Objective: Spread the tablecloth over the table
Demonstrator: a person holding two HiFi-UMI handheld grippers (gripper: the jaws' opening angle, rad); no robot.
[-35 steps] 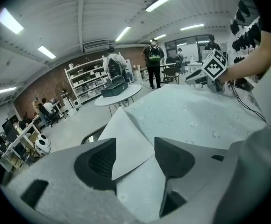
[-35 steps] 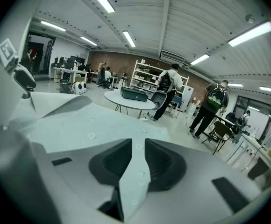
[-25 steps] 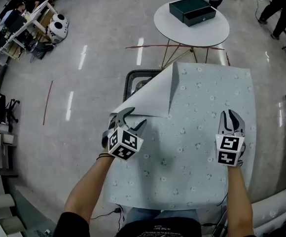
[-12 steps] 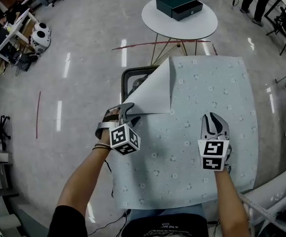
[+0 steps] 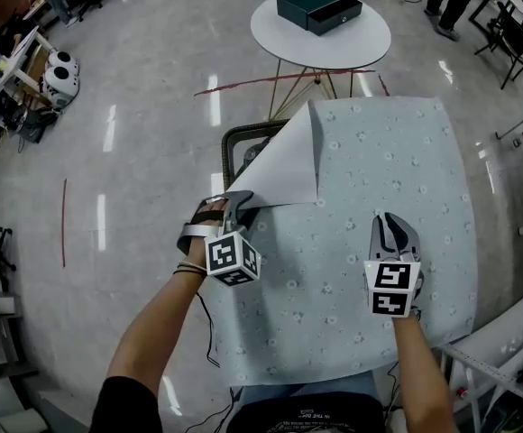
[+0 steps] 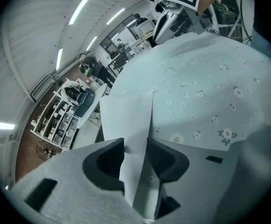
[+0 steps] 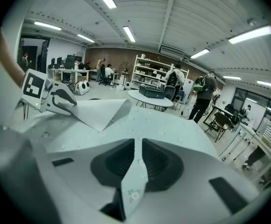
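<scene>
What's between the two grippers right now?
Only bare tablecloth, in the head view. Left gripper and right gripper jaws are closing on its folds.

Head cam high, steeply down on tablecloth; both gripper cams low, close, skimming it; all share folded corner.

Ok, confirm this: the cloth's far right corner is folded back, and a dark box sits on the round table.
Wrong corner: the head view shows the far left corner of the cloth folded back. The dark box does sit on the round table.
</scene>
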